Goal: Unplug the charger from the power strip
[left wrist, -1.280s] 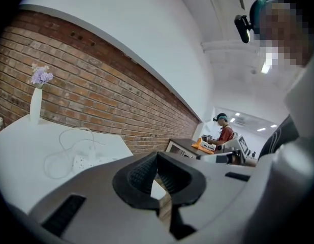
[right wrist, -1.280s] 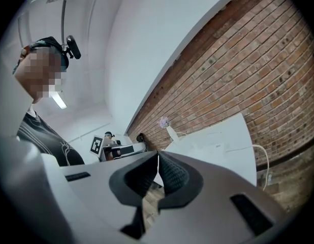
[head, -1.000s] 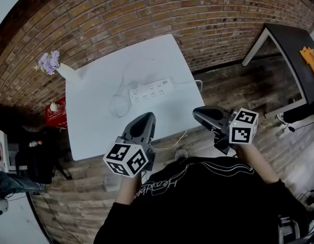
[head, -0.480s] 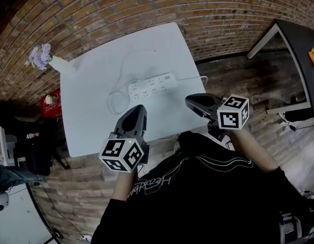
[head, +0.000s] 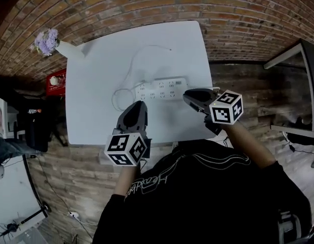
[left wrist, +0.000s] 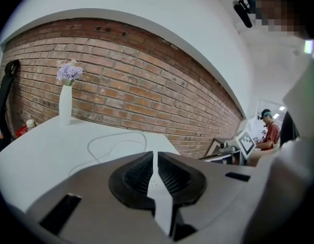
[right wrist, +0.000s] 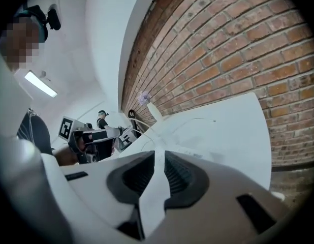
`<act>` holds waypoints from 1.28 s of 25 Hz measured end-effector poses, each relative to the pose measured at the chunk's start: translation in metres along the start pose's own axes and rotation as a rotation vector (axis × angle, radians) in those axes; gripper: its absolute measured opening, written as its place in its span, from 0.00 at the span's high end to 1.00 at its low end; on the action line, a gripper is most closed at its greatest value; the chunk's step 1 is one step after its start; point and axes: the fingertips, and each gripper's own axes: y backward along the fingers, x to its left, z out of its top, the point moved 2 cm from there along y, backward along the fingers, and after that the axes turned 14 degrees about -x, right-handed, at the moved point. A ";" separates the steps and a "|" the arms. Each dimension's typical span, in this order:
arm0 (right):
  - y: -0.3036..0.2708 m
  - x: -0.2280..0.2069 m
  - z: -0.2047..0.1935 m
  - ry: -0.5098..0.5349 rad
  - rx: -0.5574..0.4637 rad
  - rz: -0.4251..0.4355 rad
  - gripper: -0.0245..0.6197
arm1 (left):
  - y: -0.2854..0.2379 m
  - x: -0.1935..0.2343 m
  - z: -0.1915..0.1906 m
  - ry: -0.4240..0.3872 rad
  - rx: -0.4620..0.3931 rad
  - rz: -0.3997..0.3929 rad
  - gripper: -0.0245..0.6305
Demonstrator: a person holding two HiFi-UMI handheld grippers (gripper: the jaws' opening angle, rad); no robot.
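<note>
A white power strip (head: pixel 163 88) lies across the middle of the white table (head: pixel 96 116). Thin white cable (head: pixel 127 75) loops off its left end; I cannot pick out the charger itself. My left gripper (head: pixel 138 104) is shut and empty, over the table just near of the strip's left end. The right gripper (head: pixel 187 93) hovers at the strip's right end; its jaws have just been opening and stand slightly apart with nothing between them. The left gripper view shows shut jaws (left wrist: pixel 154 159) above the cable loop (left wrist: pixel 103 139). The right gripper view shows a narrow gap (right wrist: pixel 158 159) over bare table.
A white vase with purple flowers (head: pixel 65 47) stands at the table's far left corner, against the brick wall (head: pixel 147 4). A red crate (head: pixel 56 80) sits on the floor at the left, a dark desk (head: pixel 304 75) at the right. Other people work in the background.
Both grippers have moved forward and down over the table, closer to the power strip. The right one now sits at the strip's right end.
</note>
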 end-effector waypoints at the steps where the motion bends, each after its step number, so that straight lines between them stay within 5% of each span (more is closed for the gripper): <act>1: -0.005 -0.005 0.000 0.002 0.014 0.014 0.91 | -0.004 0.003 -0.002 0.000 -0.002 0.023 0.95; 5: -0.021 -0.026 -0.004 0.107 0.096 0.056 0.84 | -0.019 0.010 -0.012 -0.005 -0.012 0.101 0.94; 12: -0.039 -0.053 -0.020 0.321 0.218 0.148 0.80 | -0.044 0.016 -0.031 -0.045 -0.010 0.165 0.79; 24: -0.053 -0.054 -0.045 0.558 0.267 0.252 0.74 | -0.077 0.037 -0.061 -0.034 0.008 0.210 0.63; 32: -0.053 -0.060 -0.044 0.571 0.241 0.242 0.82 | -0.105 0.042 -0.071 -0.069 -0.009 0.227 0.62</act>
